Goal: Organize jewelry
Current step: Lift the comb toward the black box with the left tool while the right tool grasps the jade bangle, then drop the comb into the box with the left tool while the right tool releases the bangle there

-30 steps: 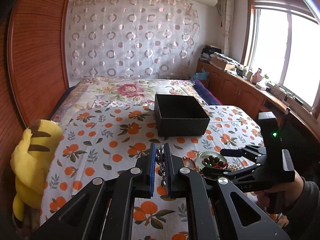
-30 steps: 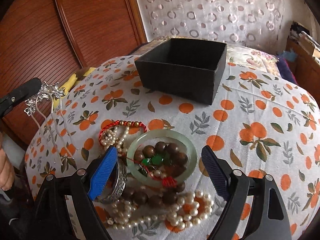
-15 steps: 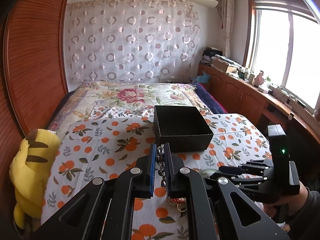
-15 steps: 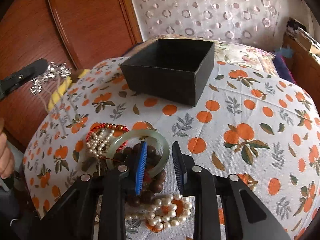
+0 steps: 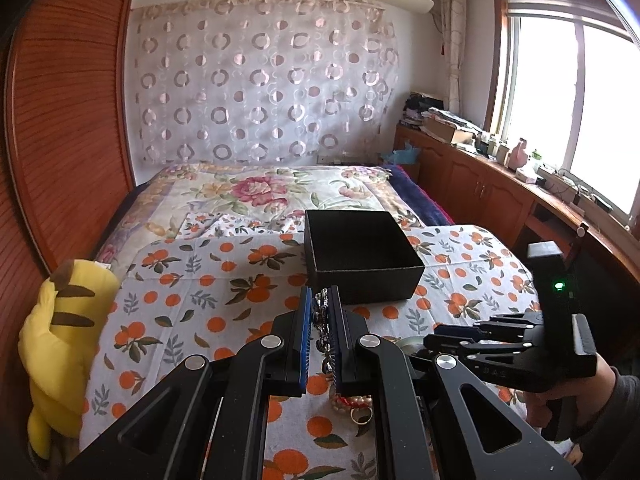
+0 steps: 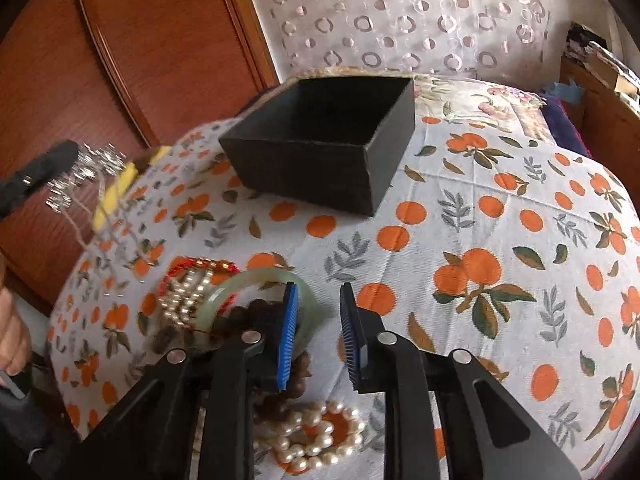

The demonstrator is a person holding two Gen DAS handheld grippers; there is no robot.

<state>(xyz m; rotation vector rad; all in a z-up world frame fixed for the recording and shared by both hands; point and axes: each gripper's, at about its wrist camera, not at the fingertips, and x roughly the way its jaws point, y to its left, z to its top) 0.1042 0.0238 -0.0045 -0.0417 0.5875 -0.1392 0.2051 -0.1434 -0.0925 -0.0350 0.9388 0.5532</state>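
Note:
My left gripper is shut on a silver jewelled hairpin, held above the bed just short of the empty black box. In the right wrist view the hairpin dangles from the left gripper at the far left. My right gripper has its jaws narrowly apart over the rim of a green jade bangle, with nothing clearly gripped. Brown beads, a red-and-gold bracelet and pearl strands lie around it. The black box sits beyond.
An orange-print sheet covers the bed. A yellow plush toy lies at the left edge by the wooden headboard. Wooden cabinets run under the window on the right.
My left gripper has carried the hairpin up and toward the box. My right gripper closed from wide open to a narrow gap and shifted over the bangle's rim.

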